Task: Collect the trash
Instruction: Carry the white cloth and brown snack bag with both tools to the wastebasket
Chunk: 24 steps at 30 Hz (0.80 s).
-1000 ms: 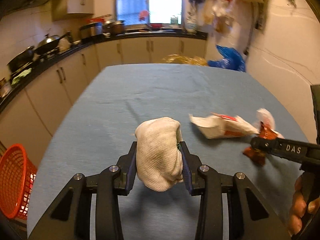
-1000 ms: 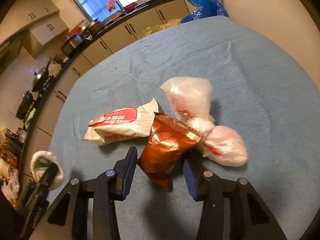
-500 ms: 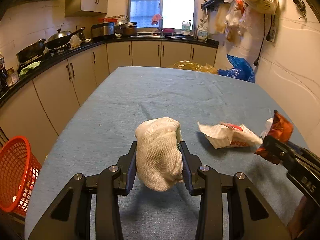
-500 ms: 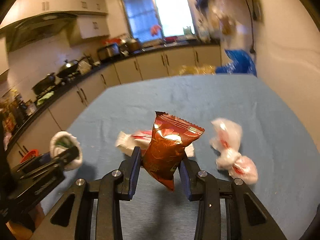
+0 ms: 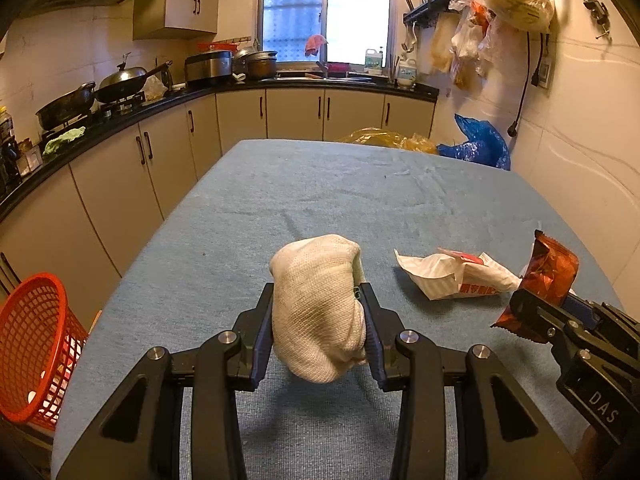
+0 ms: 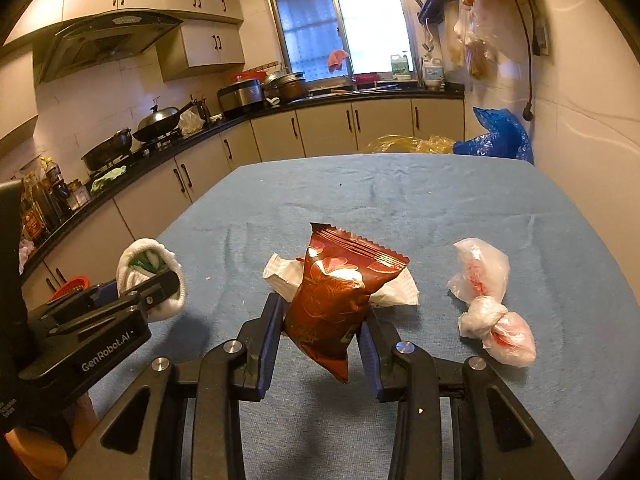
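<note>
My left gripper (image 5: 318, 300) is shut on a balled-up whitish cloth (image 5: 316, 308), held just above the blue table (image 5: 360, 200). Seen from the right wrist, this cloth (image 6: 150, 276) and left gripper (image 6: 160, 286) sit at the left. My right gripper (image 6: 322, 312) is shut on a shiny red snack packet (image 6: 336, 292), lifted clear of the table; the left wrist view has that packet (image 5: 550, 276) at the right edge. A crumpled white wrapper with red print (image 5: 452, 276) lies on the table behind it. A knotted clear plastic bag (image 6: 486, 292) lies to the right.
An orange mesh basket (image 5: 34, 344) stands on the floor left of the table's near corner. Yellow (image 5: 384, 138) and blue plastic bags (image 5: 480, 144) sit past the table's far edge. Kitchen cabinets run along the left, a wall along the right.
The right gripper has closed on the red packet, lifted it off the table and rolled upright. The left gripper has kept the cloth and barely moved.
</note>
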### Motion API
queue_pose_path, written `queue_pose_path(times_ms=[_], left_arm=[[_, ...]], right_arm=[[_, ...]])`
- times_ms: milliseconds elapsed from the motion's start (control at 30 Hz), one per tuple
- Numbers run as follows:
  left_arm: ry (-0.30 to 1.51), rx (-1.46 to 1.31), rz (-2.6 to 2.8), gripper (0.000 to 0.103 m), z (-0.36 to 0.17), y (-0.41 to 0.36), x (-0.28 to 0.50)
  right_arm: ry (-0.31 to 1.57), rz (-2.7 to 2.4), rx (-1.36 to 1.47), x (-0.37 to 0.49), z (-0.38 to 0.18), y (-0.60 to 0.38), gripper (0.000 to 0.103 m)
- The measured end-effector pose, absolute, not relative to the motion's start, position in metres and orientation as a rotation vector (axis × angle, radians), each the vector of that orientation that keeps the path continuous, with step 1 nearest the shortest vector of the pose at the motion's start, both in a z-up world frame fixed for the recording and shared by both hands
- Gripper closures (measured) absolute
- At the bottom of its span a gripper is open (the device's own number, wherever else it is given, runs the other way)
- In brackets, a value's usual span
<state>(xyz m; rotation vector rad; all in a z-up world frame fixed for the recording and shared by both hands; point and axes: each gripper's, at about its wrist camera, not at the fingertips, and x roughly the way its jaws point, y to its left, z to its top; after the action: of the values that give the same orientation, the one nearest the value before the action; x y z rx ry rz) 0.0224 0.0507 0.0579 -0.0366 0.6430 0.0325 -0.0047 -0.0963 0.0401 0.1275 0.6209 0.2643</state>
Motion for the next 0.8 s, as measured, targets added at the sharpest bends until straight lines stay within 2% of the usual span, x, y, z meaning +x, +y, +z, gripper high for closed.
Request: queue_pose_path(times_ms=[800], left_arm=[[0.639,-0.021,0.064,0.065,0.0562,0.0499,0.0244]], right_arm=[[0.623,0.280,0.129,-0.0083,0.0407,-0.0954,0.064]])
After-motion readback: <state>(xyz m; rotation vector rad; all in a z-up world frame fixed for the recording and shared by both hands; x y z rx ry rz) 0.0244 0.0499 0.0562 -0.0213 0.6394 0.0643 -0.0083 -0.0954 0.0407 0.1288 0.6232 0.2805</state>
